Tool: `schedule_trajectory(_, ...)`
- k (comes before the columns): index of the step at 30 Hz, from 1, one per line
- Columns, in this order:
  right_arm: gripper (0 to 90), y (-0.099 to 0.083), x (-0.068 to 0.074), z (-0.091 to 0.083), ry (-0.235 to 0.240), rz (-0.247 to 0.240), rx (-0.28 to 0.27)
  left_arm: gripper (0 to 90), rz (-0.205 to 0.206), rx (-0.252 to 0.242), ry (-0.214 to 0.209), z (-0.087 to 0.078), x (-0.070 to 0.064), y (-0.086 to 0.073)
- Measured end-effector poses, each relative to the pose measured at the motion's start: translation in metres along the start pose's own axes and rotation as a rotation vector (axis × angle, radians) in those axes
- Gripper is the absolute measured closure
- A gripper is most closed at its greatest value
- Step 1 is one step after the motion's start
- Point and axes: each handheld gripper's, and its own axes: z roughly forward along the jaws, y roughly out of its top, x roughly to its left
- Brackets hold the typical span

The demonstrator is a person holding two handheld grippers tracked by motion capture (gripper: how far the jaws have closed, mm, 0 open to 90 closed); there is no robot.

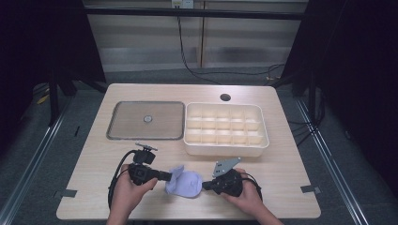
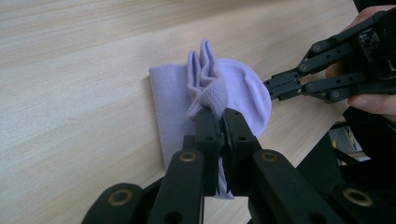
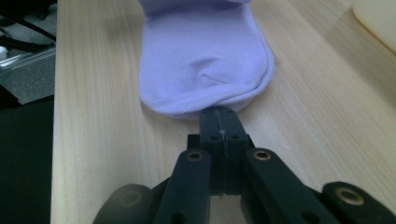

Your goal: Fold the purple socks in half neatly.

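A lavender sock point(image 1: 185, 183) lies flat on the wooden table near its front edge. My left gripper point(image 1: 169, 176) comes in from the left and is shut on the sock's bunched cuff point(image 2: 208, 91), which stands up in folds above the jaws point(image 2: 220, 114). My right gripper point(image 1: 205, 185) comes in from the right, shut on the very edge of the rounded toe point(image 3: 205, 60), its tips point(image 3: 219, 112) meeting the hem. In the left gripper view the right gripper point(image 2: 270, 88) touches the toe's far side.
A white box point(image 1: 225, 150) split into several compartments stands behind the sock at centre right. Left of it lies a flat grey tray point(image 1: 122, 117) with a small round object point(image 1: 147, 119) in its middle. A dark hole point(image 1: 225, 97) sits near the table's back edge.
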Motion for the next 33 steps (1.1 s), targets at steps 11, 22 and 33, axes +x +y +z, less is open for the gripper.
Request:
schedule_trajectory(11,90.0,0.001,0.001,0.002,0.009,0.005,-0.001,86.0,-0.002,-0.007,0.001,0.002,-0.008,0.004)
schedule_trajectory(22,90.0,0.002,0.002,0.003,0.007,0.001,-0.002,86.0,0.027,0.019,0.001,0.007,-0.015,0.008)
schedule_trajectory(33,90.0,0.003,0.003,0.004,0.007,0.000,-0.001,86.0,0.057,0.037,0.007,0.012,-0.020,0.011)
